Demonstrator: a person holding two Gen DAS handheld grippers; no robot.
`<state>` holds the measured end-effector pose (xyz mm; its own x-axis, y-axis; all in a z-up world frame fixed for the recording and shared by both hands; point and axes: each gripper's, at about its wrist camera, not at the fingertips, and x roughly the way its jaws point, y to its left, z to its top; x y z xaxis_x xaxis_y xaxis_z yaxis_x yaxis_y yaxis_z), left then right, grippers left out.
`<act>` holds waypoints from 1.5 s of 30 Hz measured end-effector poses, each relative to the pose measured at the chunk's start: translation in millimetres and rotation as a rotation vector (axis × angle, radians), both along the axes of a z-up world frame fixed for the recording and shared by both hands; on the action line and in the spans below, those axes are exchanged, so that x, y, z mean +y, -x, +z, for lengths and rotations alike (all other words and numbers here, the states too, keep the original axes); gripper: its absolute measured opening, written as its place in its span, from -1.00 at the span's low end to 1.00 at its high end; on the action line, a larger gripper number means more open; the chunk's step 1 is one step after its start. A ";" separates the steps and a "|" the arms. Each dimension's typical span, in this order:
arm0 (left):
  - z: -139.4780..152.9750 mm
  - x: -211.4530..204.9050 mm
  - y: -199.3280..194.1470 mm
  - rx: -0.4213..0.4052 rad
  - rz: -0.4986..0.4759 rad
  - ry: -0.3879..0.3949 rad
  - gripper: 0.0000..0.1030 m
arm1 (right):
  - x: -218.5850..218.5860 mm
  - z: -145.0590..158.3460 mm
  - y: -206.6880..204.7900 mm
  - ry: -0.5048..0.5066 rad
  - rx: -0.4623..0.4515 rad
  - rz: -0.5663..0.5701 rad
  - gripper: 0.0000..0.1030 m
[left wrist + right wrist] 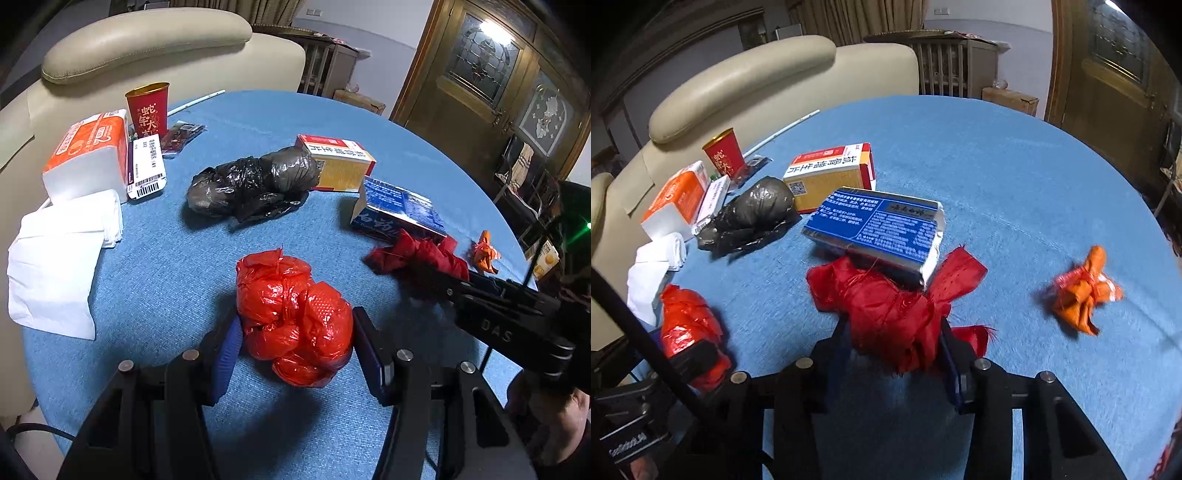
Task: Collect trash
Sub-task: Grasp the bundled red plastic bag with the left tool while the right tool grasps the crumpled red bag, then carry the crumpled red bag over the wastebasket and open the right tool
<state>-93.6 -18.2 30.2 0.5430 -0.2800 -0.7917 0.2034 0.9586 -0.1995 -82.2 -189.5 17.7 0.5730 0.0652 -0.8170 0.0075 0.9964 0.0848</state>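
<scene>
Cream sofa (147, 44), wooden door (491, 70)

Both views are dim indoor pictures with a cool cast, lit from above. A lamp's glare burns white on the stained-glass pane of the brown wooden door (480, 55) at upper right. The round blue-cloth bench (177, 258) is evenly lit, with soft shadows just beside the things on it. The crumpled glossy red plastic bag (295, 317) shows small highlights. Fisheye bending curves the bench edge, and the corners fall black. In the right wrist view the small crumpled orange wrapper (1084, 291) near the right edge is smeared by motion blur.
</scene>
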 end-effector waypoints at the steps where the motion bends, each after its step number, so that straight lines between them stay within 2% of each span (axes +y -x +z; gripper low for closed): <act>1: 0.8 -0.6 0.9 -0.003 -0.001 -0.003 0.16 | -1.9 1.7 4.6 -0.013 -0.005 -0.005 -0.11; 22: 27.2 -31.0 38.1 -0.056 -0.065 -0.083 0.16 | -44.2 28.7 117.5 -0.175 -0.087 -0.172 -0.11; 45: 34.0 -80.0 67.7 -0.089 -0.183 -0.138 0.16 | -82.8 41.6 189.1 -0.269 -0.168 -0.305 -0.11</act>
